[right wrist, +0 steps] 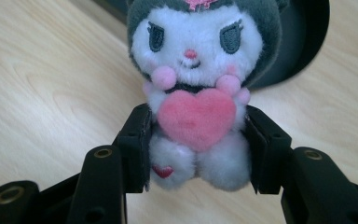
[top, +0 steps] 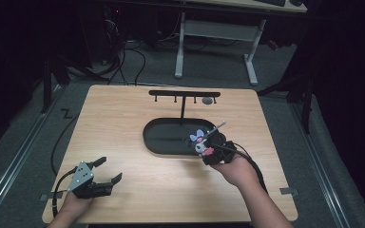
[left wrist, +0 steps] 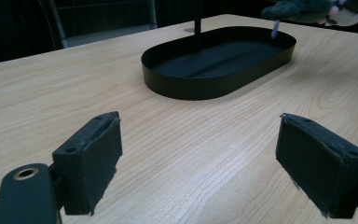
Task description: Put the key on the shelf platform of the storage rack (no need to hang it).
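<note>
A small plush toy with a white face, dark hood and pink heart sits squeezed between the jaws of my right gripper. From above, the plush toy and right gripper are at the right end of a black oval tray. A black T-shaped stand with hooks rises from the tray. My left gripper rests near the table's front left, jaws wide apart and empty. In the left gripper view the tray lies ahead of its open left gripper.
The wooden table stands on grey carpet. A white desk frame is behind it, with cables on the floor. The table's front edge runs just under my hands.
</note>
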Demonstrator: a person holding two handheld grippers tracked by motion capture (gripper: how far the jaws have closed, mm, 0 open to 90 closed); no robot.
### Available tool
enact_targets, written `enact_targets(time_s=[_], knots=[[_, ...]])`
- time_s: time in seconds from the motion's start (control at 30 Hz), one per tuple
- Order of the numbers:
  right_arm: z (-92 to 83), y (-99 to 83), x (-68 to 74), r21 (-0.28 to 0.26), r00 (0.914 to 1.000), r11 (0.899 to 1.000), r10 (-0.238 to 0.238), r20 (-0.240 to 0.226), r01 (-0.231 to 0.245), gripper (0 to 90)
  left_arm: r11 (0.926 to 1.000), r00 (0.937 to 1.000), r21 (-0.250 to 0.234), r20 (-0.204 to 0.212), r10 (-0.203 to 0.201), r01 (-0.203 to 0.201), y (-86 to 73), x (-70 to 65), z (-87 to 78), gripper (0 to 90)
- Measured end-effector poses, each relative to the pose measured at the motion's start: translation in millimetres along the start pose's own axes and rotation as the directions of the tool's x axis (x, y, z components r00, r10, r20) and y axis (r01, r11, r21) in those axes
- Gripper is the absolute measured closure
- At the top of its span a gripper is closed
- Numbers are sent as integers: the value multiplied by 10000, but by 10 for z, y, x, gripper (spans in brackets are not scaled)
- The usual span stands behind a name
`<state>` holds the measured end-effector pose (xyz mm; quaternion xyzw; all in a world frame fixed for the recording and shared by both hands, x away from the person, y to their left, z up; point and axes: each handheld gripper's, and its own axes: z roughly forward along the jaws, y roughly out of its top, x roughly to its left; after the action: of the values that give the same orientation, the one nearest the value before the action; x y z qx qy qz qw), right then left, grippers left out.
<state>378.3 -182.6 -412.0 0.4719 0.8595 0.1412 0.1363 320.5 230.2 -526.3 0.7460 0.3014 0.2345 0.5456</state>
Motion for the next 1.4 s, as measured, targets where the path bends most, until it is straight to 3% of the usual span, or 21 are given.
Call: enact_targets(time_s=[0.13, 0.33, 0.53, 0.77, 1.0, 1.33, 1.4], knots=[[42, 142, 14, -107, 9997, 9996, -249, -78, 248, 498, 9998, 10000, -204, 73, -2, 4, -9, 0, -35, 153], [98, 284, 3, -177, 9998, 9996, -216, -6, 216, 495, 9999, 9999, -168, 105, 39, -37, -9, -1, -35, 153], [169, 389, -67, -199, 9997, 9997, 125, 219, -121, 495, 9998, 9999, -215, 112, 10, -8, -10, 0, -41, 153], [243, 571, -127, -460, 9984, 9973, 564, -81, -567, 495, 9999, 10000, -154, 80, -58, 60, -8, -1, -25, 153], [398, 724, -114, -290, 9992, 9988, 400, -22, -401, 495, 9998, 10000, -183, 92, -37, 39, -11, 0, -34, 153], [521, 812, -103, -166, 9994, 9993, 342, 29, -341, 494, 9998, 9999, -184, 96, -34, 36, -11, -1, -34, 153], [581, 799, -144, -144, 9985, 9985, 525, 176, -522, 494, 9998, 9999, -190, 103, -22, 24, -12, -2, -35, 153]])
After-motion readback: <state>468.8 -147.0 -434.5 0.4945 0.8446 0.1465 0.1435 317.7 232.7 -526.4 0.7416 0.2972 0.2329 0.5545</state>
